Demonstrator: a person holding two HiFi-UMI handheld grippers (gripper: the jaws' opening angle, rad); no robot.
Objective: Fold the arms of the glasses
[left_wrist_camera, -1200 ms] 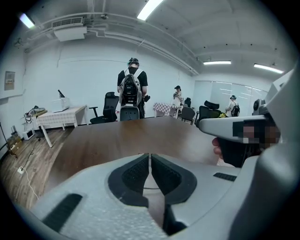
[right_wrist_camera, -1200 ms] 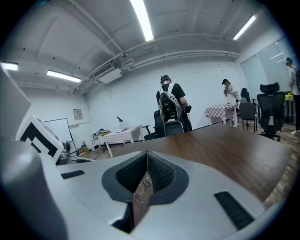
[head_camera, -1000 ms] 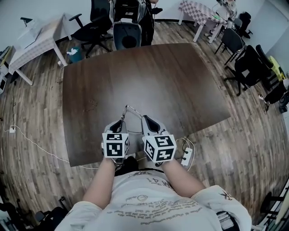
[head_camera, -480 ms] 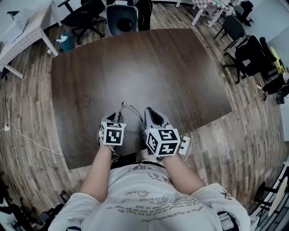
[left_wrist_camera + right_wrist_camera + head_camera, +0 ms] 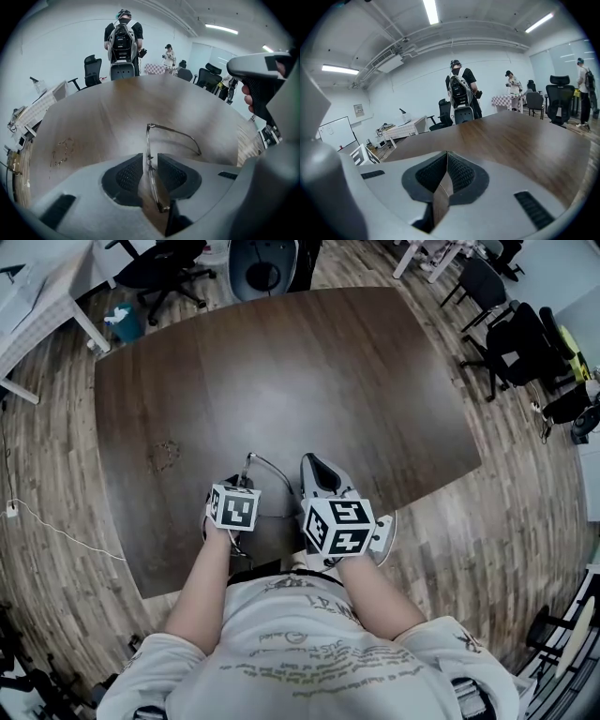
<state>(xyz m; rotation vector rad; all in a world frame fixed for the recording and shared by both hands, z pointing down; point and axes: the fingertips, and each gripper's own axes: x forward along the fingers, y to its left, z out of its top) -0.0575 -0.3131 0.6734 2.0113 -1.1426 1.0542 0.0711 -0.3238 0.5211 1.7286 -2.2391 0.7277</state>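
your left gripper [image 5: 241,484] tips steeply down at the near edge of the dark brown wooden table [image 5: 328,371], with your forearm stretched out from your body. its fingers [image 5: 124,174] are spread, and the thin grey metal-framed glasses [image 5: 147,140] stand edge-on in the gap between them, with space showing on either side of the frame. one temple arm [image 5: 179,132] sweeps out beyond the fingertips, toward the right. your right gripper [image 5: 446,155], just beside the left one, points closer to level, its fingers pressed together on nothing.
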